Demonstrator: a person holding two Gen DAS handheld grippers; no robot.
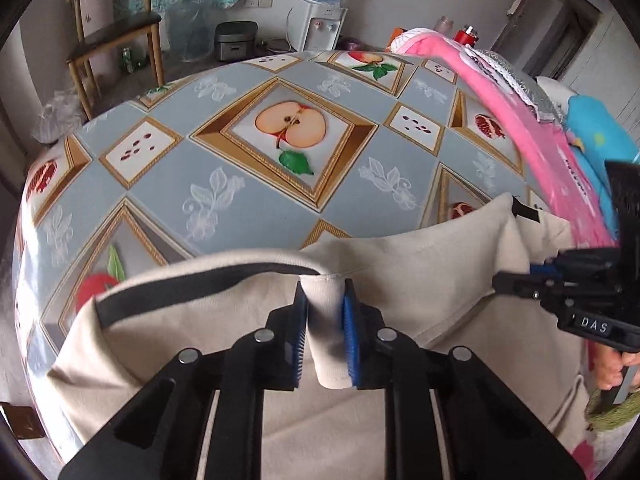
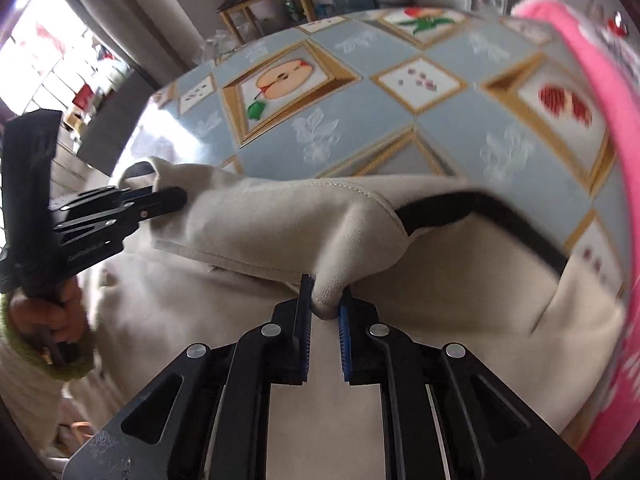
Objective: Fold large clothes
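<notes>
Beige garment (image 1: 400,280) with black trim lies at near edge of table (image 1: 248,208) covered in grey-blue fruit-print oilcloth. Left gripper (image 1: 325,304) clenched on pinched fold of beige fabric. Right gripper (image 2: 325,300) likewise clamped on bunched fold of same garment. Pink cloth (image 1: 520,120) heaped along table's right side. Wooden chair (image 1: 116,36) behind table.

The garment (image 1: 400,240) lay over the counter's (image 1: 248,208) near edge. A pile of clothes (image 1: 532,128) sat along its right edge. Beyond the far edge stood a chair (image 1: 116,36) and water dispenser (image 1: 320,24).
</notes>
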